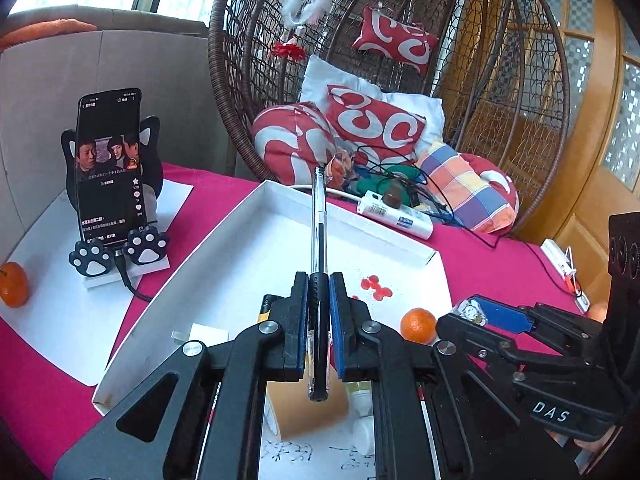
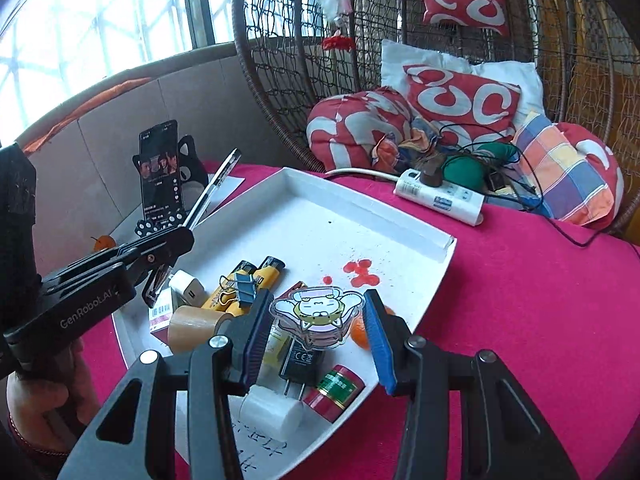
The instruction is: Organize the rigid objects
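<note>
My left gripper point(image 1: 319, 280) is shut on a clear ballpoint pen point(image 1: 319, 216) that sticks out forward over the white tray point(image 1: 240, 216). The right wrist view shows that left gripper point(image 2: 180, 236) at the left, the pen point(image 2: 212, 188) slanting up. My right gripper point(image 2: 316, 300) is shut on a flat acrylic cartoon charm point(image 2: 316, 312), held by its edges above the tray point(image 2: 400, 232). It appears in the left wrist view as the right gripper point(image 1: 460, 316) at the tray's right corner. Yellow lighters point(image 2: 256, 276), a binder clip point(image 2: 244, 284), chargers, a tape roll point(image 2: 192, 326) and a red jar point(image 2: 334, 392) lie in the tray.
A phone on a cat-shaped stand point(image 1: 108, 168) stands on white paper at the left, with a tangerine point(image 1: 14, 284) beside it. Another tangerine point(image 1: 418, 326) sits at the tray's right corner. A power strip point(image 2: 440, 198) with cables lies behind the tray, before a wicker hanging chair point(image 2: 280, 60) full of cushions.
</note>
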Tool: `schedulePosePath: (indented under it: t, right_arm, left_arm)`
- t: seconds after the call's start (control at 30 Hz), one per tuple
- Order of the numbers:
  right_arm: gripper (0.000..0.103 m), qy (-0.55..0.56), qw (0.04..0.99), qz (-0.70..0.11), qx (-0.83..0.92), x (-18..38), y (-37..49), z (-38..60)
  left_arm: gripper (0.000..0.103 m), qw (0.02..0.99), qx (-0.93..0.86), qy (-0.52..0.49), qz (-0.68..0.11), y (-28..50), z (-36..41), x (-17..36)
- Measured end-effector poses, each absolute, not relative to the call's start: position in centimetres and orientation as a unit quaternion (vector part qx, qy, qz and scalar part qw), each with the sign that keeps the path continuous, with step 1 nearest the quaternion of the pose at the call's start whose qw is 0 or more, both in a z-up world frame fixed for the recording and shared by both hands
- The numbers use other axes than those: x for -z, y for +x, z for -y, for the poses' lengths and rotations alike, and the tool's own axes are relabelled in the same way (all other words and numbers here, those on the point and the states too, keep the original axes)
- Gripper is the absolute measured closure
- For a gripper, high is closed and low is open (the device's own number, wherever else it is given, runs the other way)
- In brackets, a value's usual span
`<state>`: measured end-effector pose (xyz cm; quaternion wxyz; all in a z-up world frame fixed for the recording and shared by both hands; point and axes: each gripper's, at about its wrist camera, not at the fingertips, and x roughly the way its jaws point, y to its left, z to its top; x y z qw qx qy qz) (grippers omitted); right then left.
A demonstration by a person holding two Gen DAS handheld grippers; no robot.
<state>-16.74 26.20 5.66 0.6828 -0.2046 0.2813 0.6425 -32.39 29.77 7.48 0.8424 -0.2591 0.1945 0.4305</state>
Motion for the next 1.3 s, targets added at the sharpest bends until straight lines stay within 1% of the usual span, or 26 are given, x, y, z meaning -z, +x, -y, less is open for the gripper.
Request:
schedulePosePath:
  t: [0.13, 0.17, 0.2, 0.23, 0.27, 0.3, 0.33, 0.37, 0.6, 0.87, 1.03, 1.17, 1.3]
  right_arm:
    - [0.057, -0.216, 0.677, -0.288, -0.642, -4.1, -17.6, -26.9]
    - [0.057, -0.221, 0.681, -0.279, -0.640, -3.8, -18.0, -27.0]
    - [0.055, -0.228, 0.684, -0.266, -0.640, -3.7, -18.5, -26.8]
    - [0.052, -0.233, 0.686, -0.254, -0.641, -3.7, -18.9, -26.6]
    - [0.037, -0.234, 0.685, -0.246, -0.645, -3.6, -19.2, -26.4]
    - [0.013, -0.235, 0.683, -0.242, -0.648, -3.7, -19.3, -26.1]
    - [0.006, -0.233, 0.685, -0.237, -0.649, -3.7, -19.4, -25.8]
    - [0.000, -0.231, 0.687, -0.230, -0.649, -3.8, -19.5, -25.4]
    - [0.000, -0.212, 0.702, -0.200, -0.649, -4.9, -19.1, -21.1]
    - [0.000, -0.154, 0.753, -0.208, -0.605, -5.9, -14.7, -14.6]
    - [0.000, -0.096, 0.801, -0.183, -0.562, -7.7, -12.5, -10.0]
    - [0.000, -0.072, 0.831, -0.162, -0.528, -8.7, -11.6, -7.4]
    - [0.000, -0.043, 0.853, -0.144, -0.500, -9.5, -10.7, -4.5]
  left_arm:
    - [0.093, 0.834, -0.436, -0.268, -0.206, -32.3, -30.1, -6.3]
    - [0.086, 0.832, -0.436, -0.272, -0.209, -32.3, -30.2, -6.1]
    - [0.065, 0.829, -0.438, -0.275, -0.213, -32.4, -30.2, -6.1]
    - [0.050, 0.827, -0.442, -0.274, -0.213, -32.5, -30.2, -6.1]
    - [0.019, 0.826, -0.448, -0.271, -0.210, -32.6, -30.0, -6.2]
    - [0.005, 0.825, -0.454, -0.268, -0.205, -32.8, -29.8, -6.3]
    - [0.002, 0.825, -0.459, -0.263, -0.200, -32.9, -29.6, -6.5]
    - [0.000, 0.824, -0.466, -0.258, -0.195, -33.0, -29.3, -6.7]
    - [0.000, 0.826, -0.475, -0.236, -0.192, -32.9, -27.1, -7.9]
    - [0.000, 0.849, -0.454, -0.182, -0.200, -30.4, -21.3, -10.2]
    - [0.000, 0.816, -0.517, -0.117, -0.229, -28.0, -18.5, -11.7]
    - [0.000, 0.780, -0.564, -0.099, -0.250, -27.0, -16.6, -12.5]
    - [0.000, 0.780, -0.560, -0.102, -0.260, -26.5, -14.8, -12.8]
